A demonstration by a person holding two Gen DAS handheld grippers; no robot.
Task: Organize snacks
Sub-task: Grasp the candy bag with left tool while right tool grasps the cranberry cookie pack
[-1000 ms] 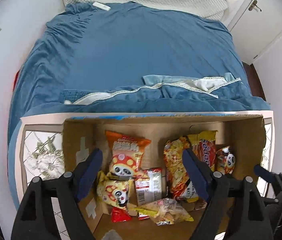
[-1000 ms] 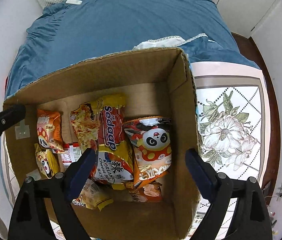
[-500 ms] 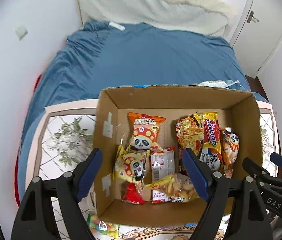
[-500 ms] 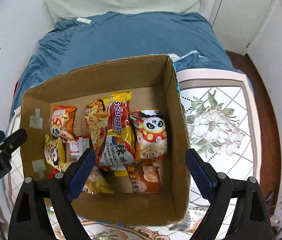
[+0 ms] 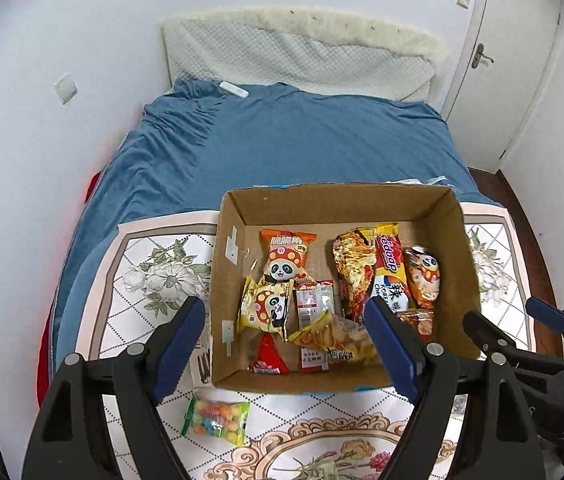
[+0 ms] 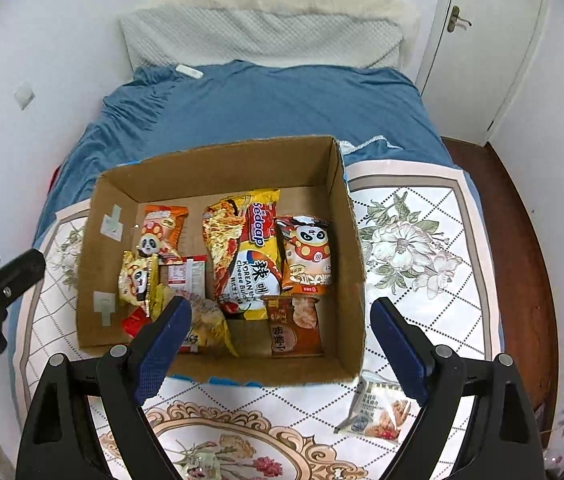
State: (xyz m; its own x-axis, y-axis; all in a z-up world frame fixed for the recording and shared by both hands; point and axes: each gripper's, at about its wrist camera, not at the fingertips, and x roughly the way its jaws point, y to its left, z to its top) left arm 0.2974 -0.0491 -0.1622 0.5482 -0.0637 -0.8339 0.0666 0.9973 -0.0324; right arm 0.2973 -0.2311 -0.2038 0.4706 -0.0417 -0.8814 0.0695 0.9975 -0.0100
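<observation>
Snacks lie in an open cardboard box [image 5: 461,240] that sits on a floral-patterned cloth [image 5: 154,276] spread over a bed with a blue sheet [image 5: 282,136].

Contents seen: an orange panda bag [image 5: 286,258] at the far left of the box floor; a yellow panda bag [image 5: 266,306] in front of it; a Sedaap noodle pack [image 6: 250,252] in the middle; a red-and-white panda bag [image 6: 307,256] to its right; a brown pouch [image 6: 291,326] nearest the front wall.

A small red-and-white packet [image 5: 313,298] is partly covered by neighbouring bags, and its print cannot be read. A crumpled yellow bag [image 5: 333,338] is partly hidden by a finger in both views. A red packet [image 5: 266,356] lies against the front wall; its label is too small to read.

Outside the box: a bag of coloured candy [image 5: 216,420] lies on the cloth near the front left corner. A pale packet [image 6: 377,412] lies near the front right corner, partly hidden behind a finger.

Left gripper [image 5: 285,348]: jaws spread wide, holding nothing, above the front left of the box. Right gripper [image 6: 278,350]: jaws spread wide, holding nothing, above the front right of the box.

The lower edge of the cloth is cut off in both views.
</observation>
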